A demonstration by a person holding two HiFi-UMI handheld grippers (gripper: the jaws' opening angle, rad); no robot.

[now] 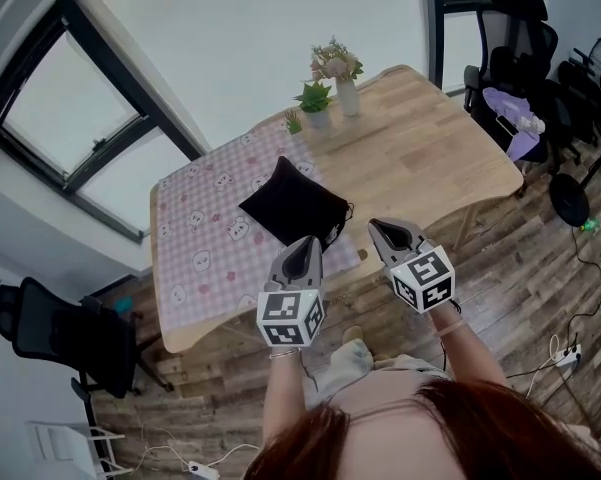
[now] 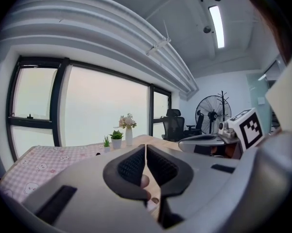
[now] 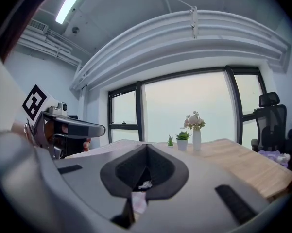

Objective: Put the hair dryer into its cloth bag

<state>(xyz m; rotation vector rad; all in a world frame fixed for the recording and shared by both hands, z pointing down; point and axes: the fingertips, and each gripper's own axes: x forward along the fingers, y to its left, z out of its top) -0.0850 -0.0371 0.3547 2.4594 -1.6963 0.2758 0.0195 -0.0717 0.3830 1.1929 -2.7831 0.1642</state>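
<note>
A black cloth bag lies flat-sided on the pink checked cloth near the table's front edge, its drawstring end toward me. No hair dryer shows outside it. My left gripper hovers above the front edge just near of the bag, jaws shut with nothing between them. My right gripper hangs beside it to the right, also shut and empty. Both point roughly level across the table toward the windows.
A wooden table carries a white vase of flowers and a small potted plant at its far side. Office chairs and a standing fan crowd the right. Another black chair stands at the left.
</note>
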